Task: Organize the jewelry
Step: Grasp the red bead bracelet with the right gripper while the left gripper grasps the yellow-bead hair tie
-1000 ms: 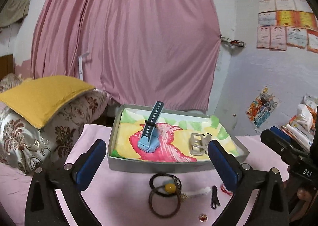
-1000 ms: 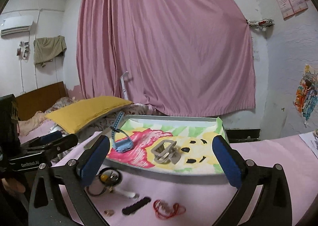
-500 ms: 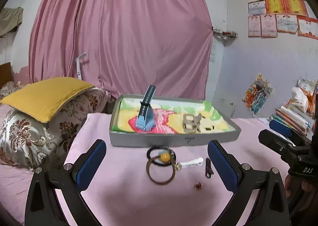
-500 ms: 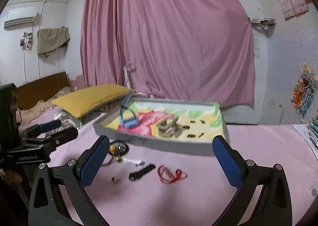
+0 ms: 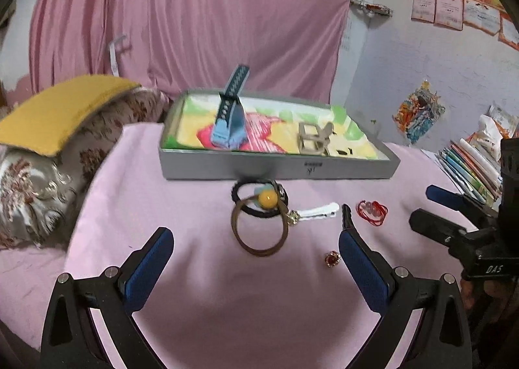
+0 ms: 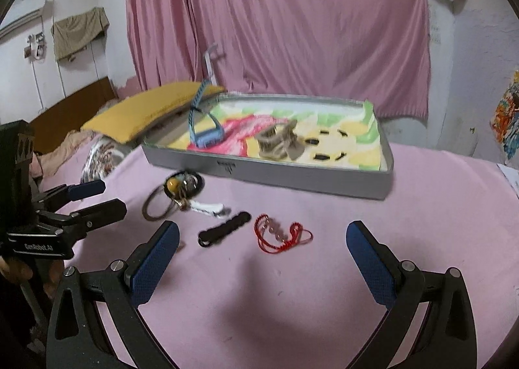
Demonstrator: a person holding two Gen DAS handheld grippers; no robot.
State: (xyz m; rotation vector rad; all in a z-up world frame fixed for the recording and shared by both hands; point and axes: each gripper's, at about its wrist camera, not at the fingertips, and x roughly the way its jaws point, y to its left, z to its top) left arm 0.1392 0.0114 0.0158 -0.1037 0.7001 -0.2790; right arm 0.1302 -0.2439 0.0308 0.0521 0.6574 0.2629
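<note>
A grey tray (image 5: pixel 279 170) (image 6: pixel 292 179) with a colourful liner holds a blue watch (image 5: pixel 228 129) (image 6: pixel 204 132) and a beige claw clip (image 5: pixel 313 138) (image 6: pixel 279 141). On the pink cloth in front lie a brown hair ring (image 5: pixel 259 232) (image 6: pixel 155 206), a black hair tie with a yellow bead (image 5: pixel 267 198) (image 6: pixel 173 184), a white clip (image 5: pixel 316 211) (image 6: pixel 207 206), a black clip (image 6: pixel 223 229), a red string bracelet (image 5: pixel 373 211) (image 6: pixel 279 234) and a small red ring (image 5: pixel 332 259). My left gripper (image 5: pixel 254 266) is open and empty before the hair ring. My right gripper (image 6: pixel 262 260) is open and empty before the bracelet.
A yellow cushion on a patterned pillow (image 5: pixel 58 116) lies at the left. Books and packets (image 5: pixel 470 161) are stacked at the right. A pink curtain (image 5: pixel 194 21) hangs behind the tray.
Both grippers have pulled back from the tray and tilted down. The loose jewelry on the cloth now sits higher in both views. Both stay open and empty.
</note>
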